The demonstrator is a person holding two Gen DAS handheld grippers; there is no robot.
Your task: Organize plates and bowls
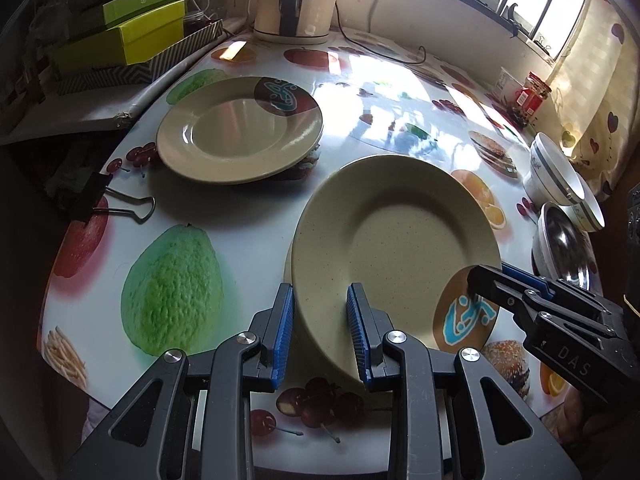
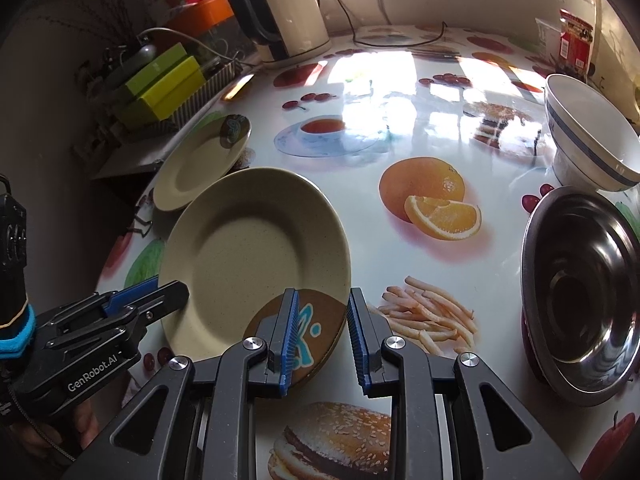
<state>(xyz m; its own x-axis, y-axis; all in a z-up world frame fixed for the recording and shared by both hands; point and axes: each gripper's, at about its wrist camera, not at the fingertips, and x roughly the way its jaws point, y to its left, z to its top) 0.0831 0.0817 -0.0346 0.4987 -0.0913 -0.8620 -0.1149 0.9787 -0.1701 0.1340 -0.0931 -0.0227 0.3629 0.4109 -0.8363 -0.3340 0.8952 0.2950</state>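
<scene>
The near plate [image 1: 394,236], beige with a brown logo patch on its rim, sits tilted with one edge raised off the fruit-print counter [image 1: 240,240], and both claws are at it. The left claw [image 1: 320,332] is spread, its blue pads straddling the plate's near rim without visibly pressing on it; the right claw [image 2: 322,334] is likewise spread, one pad lying over the logo patch and the other standing off to the side. Neither pinches anything yet, so the plate seems to rest only on the pads and the counter. The step in hand looks like taking up this plate to stack it on the far plate [image 1: 240,130], which lies flat near the counter's left edge. To do it well, one claw should press firmly onto the rim, deep enough that the smooth glaze does not slip, before the other lets go; then carry the plate level and set it down centred on the far one. Counted: two beige plates, two white blue-banded bowls [image 2: 592,140] nested at the right, and one steel bowl [image 2: 580,292] just in front of them.
</scene>
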